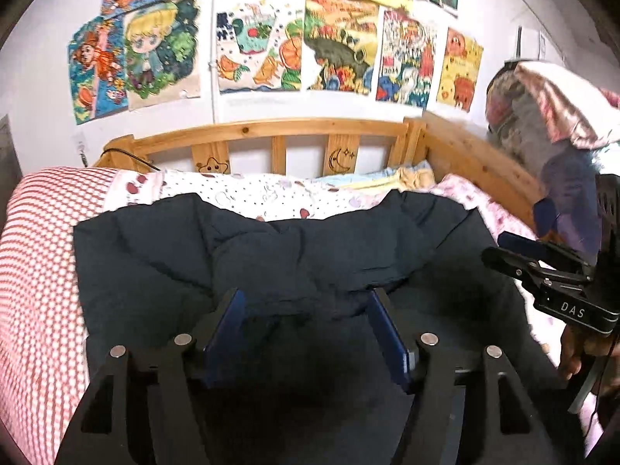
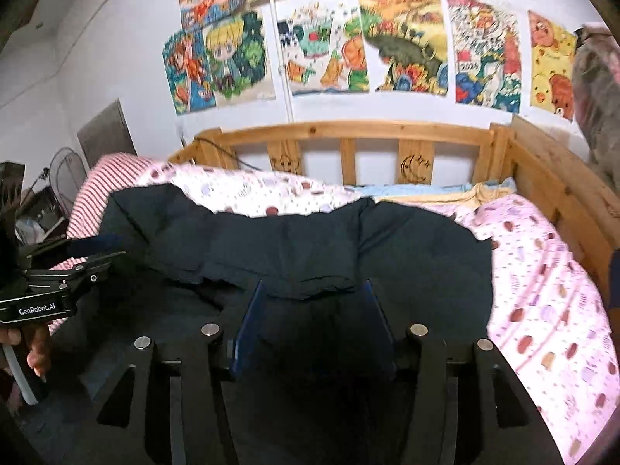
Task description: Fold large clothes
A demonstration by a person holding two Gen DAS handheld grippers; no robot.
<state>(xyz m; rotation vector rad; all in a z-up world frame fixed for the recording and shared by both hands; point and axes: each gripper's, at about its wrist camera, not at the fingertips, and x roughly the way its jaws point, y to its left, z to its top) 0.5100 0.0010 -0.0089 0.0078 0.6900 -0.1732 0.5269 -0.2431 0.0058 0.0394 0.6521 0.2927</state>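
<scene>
Left to right: red-and-white checked pillow (image 1: 38, 271), then the dark navy puffy jacket (image 1: 271, 255) lying rumpled across the spotted pink sheet (image 2: 542, 290), pine slatted bed rail (image 1: 271, 131) behind it. Left gripper (image 1: 306, 302) has blue flat pads spread wide over the jacket's wrinkled hem, holding nothing. Right gripper (image 2: 314, 290) is the same (wide, empty, hem edge between the pads).

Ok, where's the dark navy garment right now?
The dark navy garment lies spread across the bed in both wrist views, directly ahead of both open grippers, with the dotted pink quilt behind it and the wooden headboard beyond.
</scene>
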